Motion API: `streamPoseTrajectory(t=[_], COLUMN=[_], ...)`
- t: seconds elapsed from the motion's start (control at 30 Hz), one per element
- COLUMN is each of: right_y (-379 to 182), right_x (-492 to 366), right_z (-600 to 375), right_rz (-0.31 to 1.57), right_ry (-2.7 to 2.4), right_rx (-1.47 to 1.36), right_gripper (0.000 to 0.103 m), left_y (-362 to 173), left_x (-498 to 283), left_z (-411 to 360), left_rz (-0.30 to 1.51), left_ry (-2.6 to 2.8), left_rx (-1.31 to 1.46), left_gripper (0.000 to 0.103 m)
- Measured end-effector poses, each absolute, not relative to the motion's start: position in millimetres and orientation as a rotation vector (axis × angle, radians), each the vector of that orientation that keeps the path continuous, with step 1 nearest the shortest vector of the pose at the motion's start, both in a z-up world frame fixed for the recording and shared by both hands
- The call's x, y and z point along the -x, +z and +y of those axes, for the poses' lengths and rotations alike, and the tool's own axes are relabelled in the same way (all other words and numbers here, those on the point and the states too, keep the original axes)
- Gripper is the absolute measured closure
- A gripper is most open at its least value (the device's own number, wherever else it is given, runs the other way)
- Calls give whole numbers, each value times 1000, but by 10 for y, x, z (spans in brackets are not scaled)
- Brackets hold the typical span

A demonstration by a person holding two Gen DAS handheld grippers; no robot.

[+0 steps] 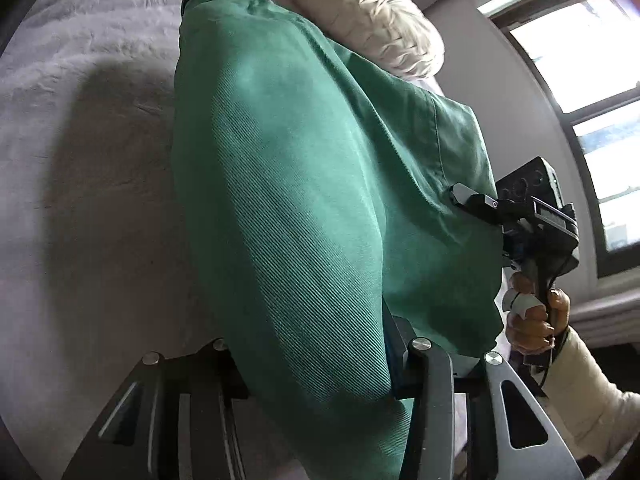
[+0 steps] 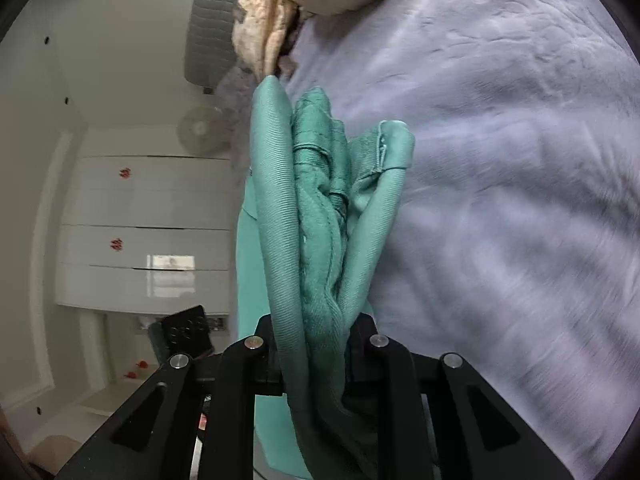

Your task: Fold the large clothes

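Bunched-up green cloth fills the bottom of both wrist views, since each gripper is clamped on the green garment point(image 1: 304, 200) right in front of its lens. Going left to right: the left gripper point(image 1: 320, 376) has its jaws pinched in on a thick fold of the fabric, and the cloth balloons up and away from it, lifted off the bed point(image 1: 88, 128) with its shadow lying on the pale cover off to the left. Further right in that view you can see the right gripper point(image 1: 468, 196) biting the garment's hemmed edge, with the person's right hand point(image 1: 532, 320) wrapped around the handle, window behind it. From the right wrist camera, that gripper's jaws are closed almost fully on several stacked layers, seams and a hem corner sticking out past the tips. A cream pillow point(image 1: 372, 24) sits at the head end of the bed, and a peach-coloured bundle point(image 2: 264, 28) is next to it. Progress-wise I'd call this early to mid: the piece looks doubled over and gathered, but it's held in the air, not laid flat. Spreading it on the bed, squaring the edges and making the final folds all looks left to do.
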State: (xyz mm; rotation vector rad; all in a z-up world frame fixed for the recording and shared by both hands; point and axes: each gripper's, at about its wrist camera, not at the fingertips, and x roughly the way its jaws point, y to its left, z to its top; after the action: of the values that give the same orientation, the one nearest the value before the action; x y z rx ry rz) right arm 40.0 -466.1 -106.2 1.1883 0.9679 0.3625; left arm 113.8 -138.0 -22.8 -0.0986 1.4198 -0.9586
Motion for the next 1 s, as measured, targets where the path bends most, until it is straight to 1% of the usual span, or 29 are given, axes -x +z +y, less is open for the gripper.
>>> streamPoseTrajectory(t=[0.17, 0.3, 0.4, 0.5, 0.57, 0.6, 0.63, 0.67, 0.73, 0.77, 0.83, 0.93, 0.97, 1.0], right_y=[-837, -918, -1169, -1457, -1647, -1670, -1644, -1582, -1358, -1248, -1033, -807, -757, -738], right_x=[-236, -112, 13, 82, 111, 112, 111, 115, 139, 150, 160, 75, -1, -101], right_z=[-4218, -3694, -3224, -2937, -2863, -2866, -2879, -2889, -2904, -2900, -2885, -2919, -2861, -2806], right_rz=[963, 980, 1012, 1061, 1090, 1099, 1120, 1136, 1177, 1188, 1184, 1145, 1139, 1137], right_ry=[383, 392, 394, 368, 305, 277, 237, 211, 155, 126, 78, 70, 64, 57], right_rx=[-1208, -1270, -1320, -1343, -1341, -1334, -1304, -1263, -1116, -1048, -937, -863, -830, -787], right_gripper=[83, 83, 83, 83, 83, 82, 76, 75, 66, 65, 65, 65, 68, 78], left_y=[64, 109, -35, -392, -572, -584, -558, -489, -332, -232, -57, 94, 70, 7], left_x=[-1152, -1048, -907, -783, -780, -781, -783, -760, -754, -748, -788, -915, -1005, -1101], left_z=[-841, -361, -11, 216, 314, 394, 461, 531, 613, 626, 721, 812, 818, 721], left_rz=[1434, 1452, 1468, 1511, 1544, 1546, 1543, 1535, 1504, 1482, 1431, 1340, 1326, 1318], left_ry=[-988, -962, -913, -849, -813, -797, -789, -789, -792, -785, -755, -688, -671, -654], left_rx=[95, 23, -46, -89, -43, -14, 8, 9, -18, -40, -51, -15, -7, -2], left_gripper=[56, 56, 56, 53, 44, 44, 44, 44, 44, 44, 44, 44, 44, 44])
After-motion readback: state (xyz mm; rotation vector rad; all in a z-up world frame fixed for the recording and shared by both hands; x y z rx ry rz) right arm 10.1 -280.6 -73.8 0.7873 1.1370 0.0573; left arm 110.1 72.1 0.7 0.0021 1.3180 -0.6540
